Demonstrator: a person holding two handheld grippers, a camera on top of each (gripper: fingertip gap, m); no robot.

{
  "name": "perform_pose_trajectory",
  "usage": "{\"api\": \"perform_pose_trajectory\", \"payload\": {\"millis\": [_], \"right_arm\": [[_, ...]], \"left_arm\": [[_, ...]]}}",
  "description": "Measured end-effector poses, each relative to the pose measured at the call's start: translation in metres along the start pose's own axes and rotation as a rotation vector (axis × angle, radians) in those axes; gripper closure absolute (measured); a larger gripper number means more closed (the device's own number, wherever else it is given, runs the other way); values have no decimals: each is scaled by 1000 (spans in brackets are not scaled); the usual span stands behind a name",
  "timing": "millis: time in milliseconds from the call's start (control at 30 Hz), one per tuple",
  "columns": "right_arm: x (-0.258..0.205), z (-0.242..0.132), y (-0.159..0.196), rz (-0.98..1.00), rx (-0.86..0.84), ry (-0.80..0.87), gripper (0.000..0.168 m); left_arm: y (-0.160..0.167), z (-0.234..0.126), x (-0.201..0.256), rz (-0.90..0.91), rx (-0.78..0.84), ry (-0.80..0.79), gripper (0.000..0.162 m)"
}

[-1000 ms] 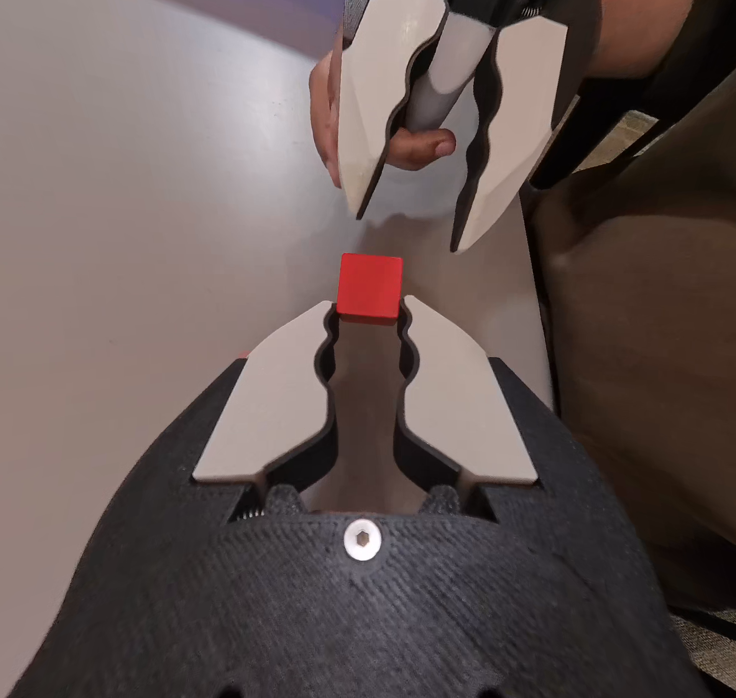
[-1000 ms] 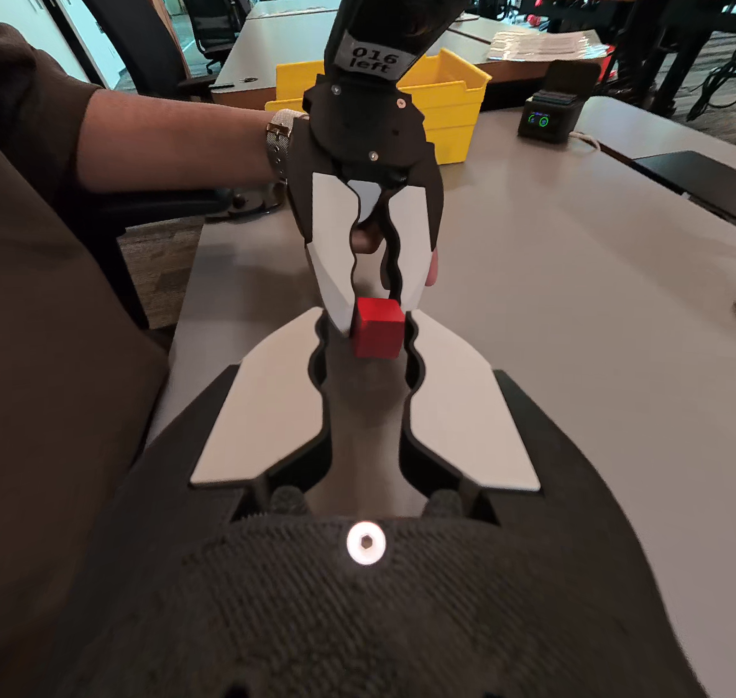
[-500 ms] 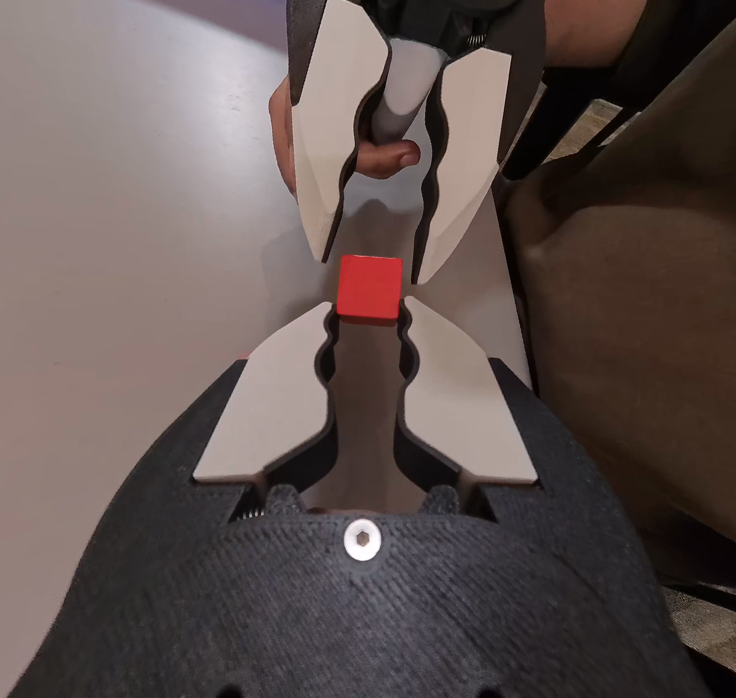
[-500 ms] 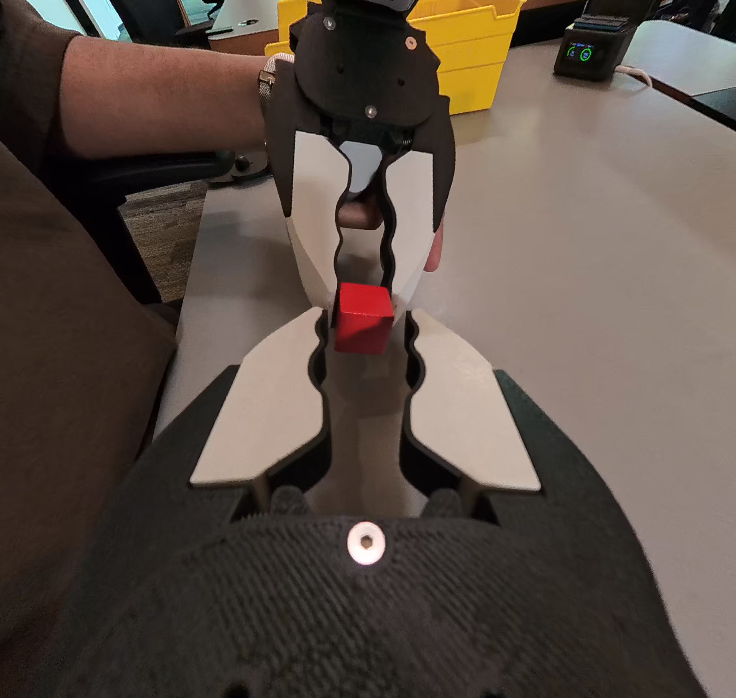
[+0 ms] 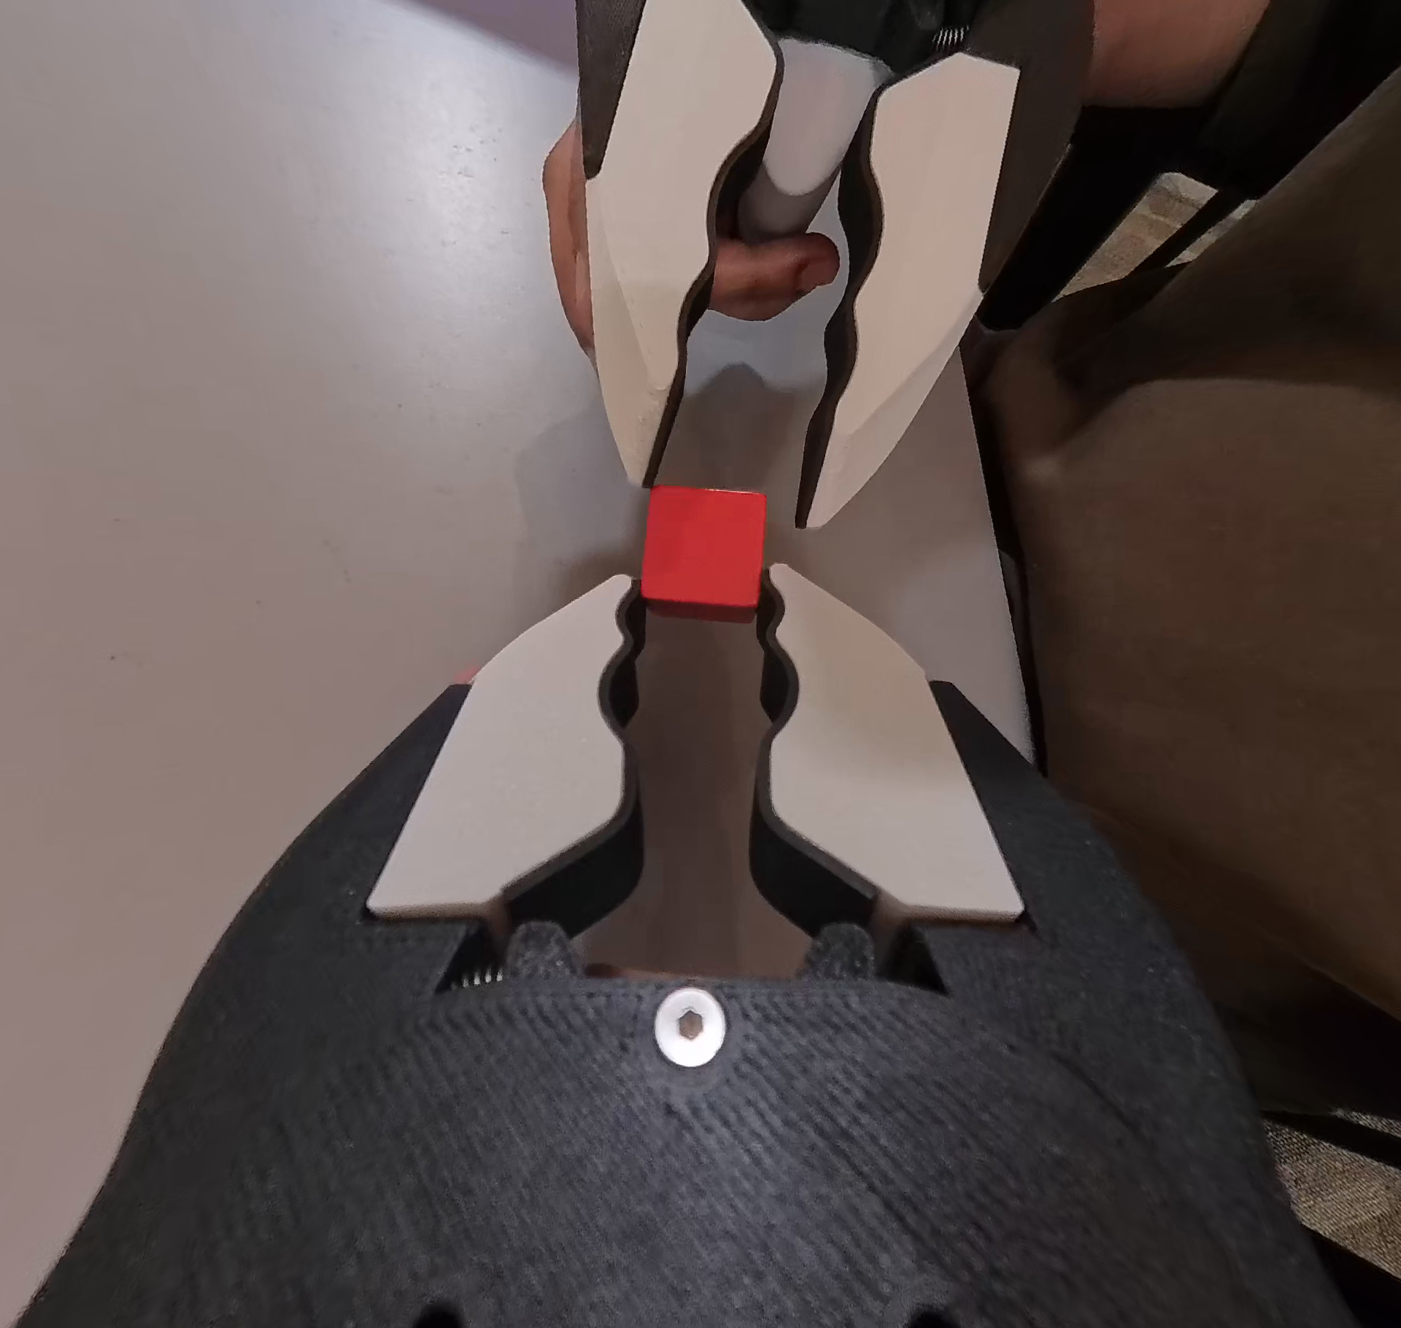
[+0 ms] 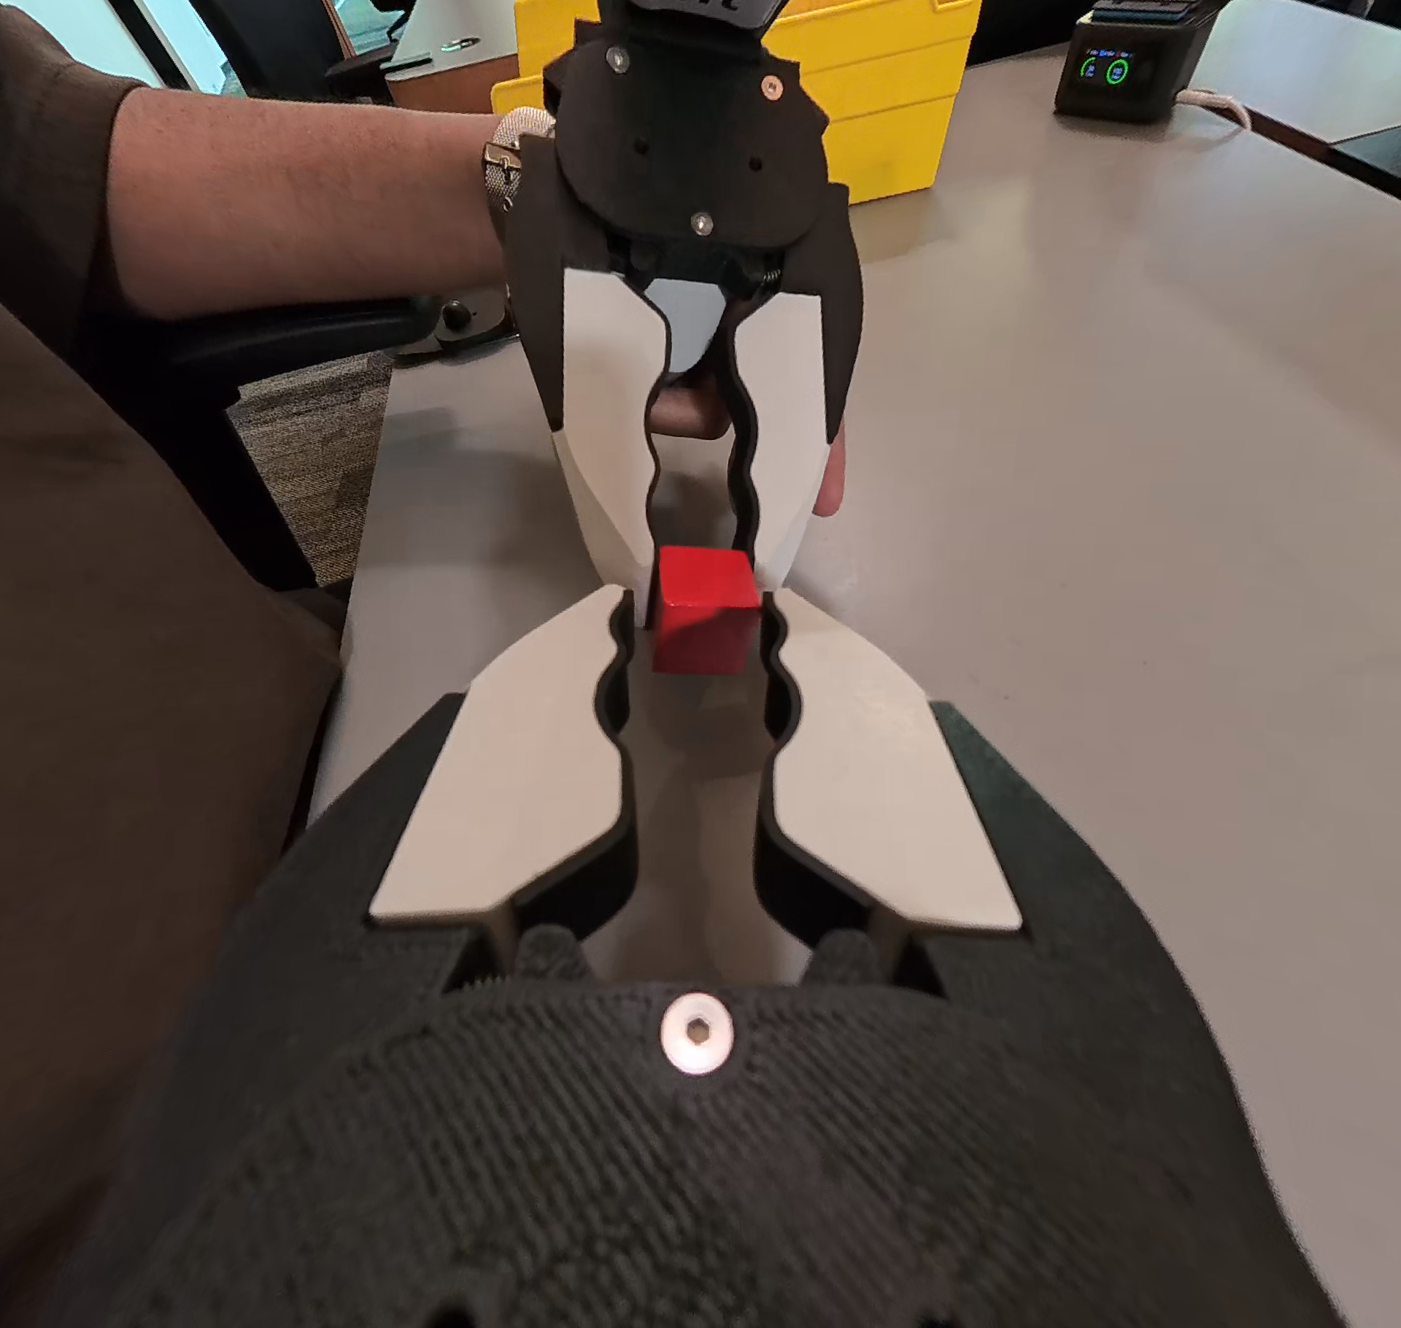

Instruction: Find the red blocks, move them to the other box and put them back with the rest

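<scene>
The block (image 5: 701, 555) was plain bright red, and the worktop (image 6: 1099, 533) an even pale grey. Each hand-held gripper (image 5: 701, 586) had off-white fingers (image 5: 531, 761) with dark edges on a black ridged body, and the box (image 6: 894, 79) was solid yellow.

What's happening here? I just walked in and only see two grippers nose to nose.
A person holds the left hand-held gripper shut on a red block above the grey table. The right hand-held gripper faces it, open, tips at the block. It looks like a handover. A yellow box stands behind.
</scene>
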State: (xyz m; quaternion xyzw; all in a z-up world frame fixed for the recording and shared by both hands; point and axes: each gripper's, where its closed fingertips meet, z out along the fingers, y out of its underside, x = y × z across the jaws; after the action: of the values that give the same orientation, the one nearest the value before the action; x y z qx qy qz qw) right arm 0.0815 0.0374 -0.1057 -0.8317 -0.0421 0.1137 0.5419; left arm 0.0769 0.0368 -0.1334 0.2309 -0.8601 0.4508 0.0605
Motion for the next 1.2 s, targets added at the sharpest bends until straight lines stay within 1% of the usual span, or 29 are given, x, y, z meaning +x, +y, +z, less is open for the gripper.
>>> {"api": "perform_pose_trajectory", "payload": {"millis": [1200], "right_arm": [[1,2,2,27,-16,-2,140]], "left_arm": [[-1,1,4,6,6,23,132]]}}
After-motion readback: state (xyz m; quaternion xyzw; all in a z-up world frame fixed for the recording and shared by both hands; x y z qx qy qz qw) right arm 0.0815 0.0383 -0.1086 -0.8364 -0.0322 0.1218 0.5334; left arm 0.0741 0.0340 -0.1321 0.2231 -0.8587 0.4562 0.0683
